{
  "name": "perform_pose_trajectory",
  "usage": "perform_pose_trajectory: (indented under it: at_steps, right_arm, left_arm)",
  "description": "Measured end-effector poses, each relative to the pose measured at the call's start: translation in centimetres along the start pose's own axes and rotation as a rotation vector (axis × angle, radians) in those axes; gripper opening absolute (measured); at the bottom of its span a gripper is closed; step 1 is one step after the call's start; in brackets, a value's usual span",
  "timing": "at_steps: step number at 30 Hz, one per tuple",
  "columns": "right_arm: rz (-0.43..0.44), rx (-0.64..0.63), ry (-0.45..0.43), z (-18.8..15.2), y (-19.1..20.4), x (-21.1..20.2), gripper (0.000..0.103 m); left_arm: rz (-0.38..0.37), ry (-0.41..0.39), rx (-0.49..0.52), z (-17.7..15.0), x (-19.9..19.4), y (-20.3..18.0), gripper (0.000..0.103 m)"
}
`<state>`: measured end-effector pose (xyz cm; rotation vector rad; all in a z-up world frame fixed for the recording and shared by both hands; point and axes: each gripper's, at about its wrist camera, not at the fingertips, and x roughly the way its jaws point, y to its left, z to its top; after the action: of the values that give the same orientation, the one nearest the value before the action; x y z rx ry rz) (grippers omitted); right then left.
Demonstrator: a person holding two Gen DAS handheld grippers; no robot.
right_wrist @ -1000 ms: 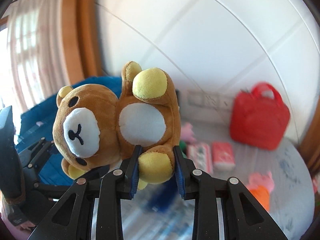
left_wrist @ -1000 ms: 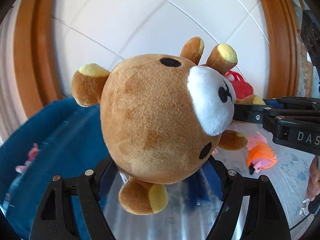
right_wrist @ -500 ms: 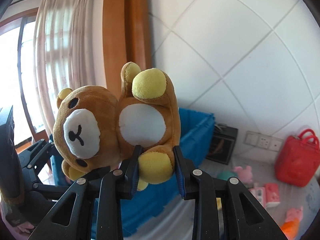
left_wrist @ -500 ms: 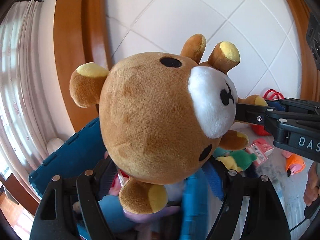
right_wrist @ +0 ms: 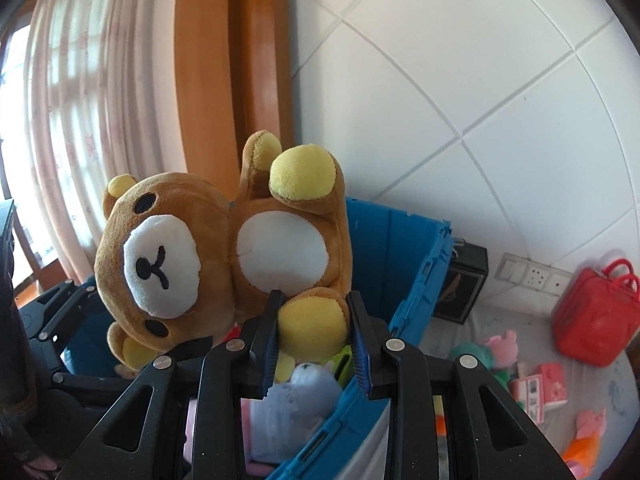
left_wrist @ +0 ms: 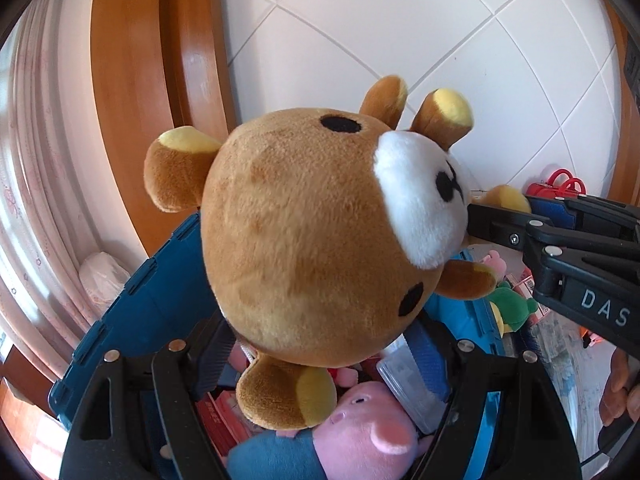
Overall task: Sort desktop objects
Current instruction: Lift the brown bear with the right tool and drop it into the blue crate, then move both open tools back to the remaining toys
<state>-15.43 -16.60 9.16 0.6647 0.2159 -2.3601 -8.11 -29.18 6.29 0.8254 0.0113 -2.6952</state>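
Both tongs hold the bear (right_wrist: pixel 224 256) over the blue bin (right_wrist: pixel 404 248): left gripper (left_wrist: pixel 320 344) clamps its head, right gripper (right_wrist: pixel 314 336) pinches a foot, jaws just opening. Let go with both together, so it drops inside among the toys.

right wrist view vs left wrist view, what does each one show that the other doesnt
Only the right wrist view shows the bear's white belly, the black box and wall sockets by the tiled wall, and the right gripper, its jaws opening around a yellow foot.

Only the left wrist view shows the pink pig plush in the bin and the left gripper around the bear's head.

Both show the brown bear, the blue bin, the red bag and the wooden frame.
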Motion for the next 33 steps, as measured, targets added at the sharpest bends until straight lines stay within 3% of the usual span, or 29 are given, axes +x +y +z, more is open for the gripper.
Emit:
perform_pose_trajectory:
  at_steps: [2, 4, 8, 16, 26, 33]
  right_arm:
    - [-0.017, 0.008, 0.010, 0.3, -0.3, 0.6, 0.049]
    - [-0.037, 0.011, 0.012, 0.4, -0.5, 0.8, 0.072]
    - [-0.055, 0.007, 0.020, -0.1, -1.0, 0.9, 0.075]
    - [-0.059, 0.023, 0.018, -1.1, -2.6, 0.3, 0.102]
    - [-0.107, 0.018, -0.054, -3.1, -4.8, -4.2, 0.103]
    - [-0.144, 0.056, -0.089, -5.8, -9.8, -8.5, 0.103]
  left_arm:
    - [0.001, 0.006, -0.016, -0.4, 0.3, -0.4, 0.080]
    - [0.001, 0.003, -0.033, -0.2, 0.6, 0.0, 0.080]
    - [0.007, 0.003, -0.051, 0.6, 1.2, 1.2, 0.081]
    - [0.026, 0.001, -0.052, 0.1, 0.8, 0.0, 0.082]
    - [0.060, -0.106, -0.075, -0.1, -3.0, -2.4, 0.085]
    - [-0.040, -0.184, -0.092, 0.2, -6.5, -7.5, 0.085]
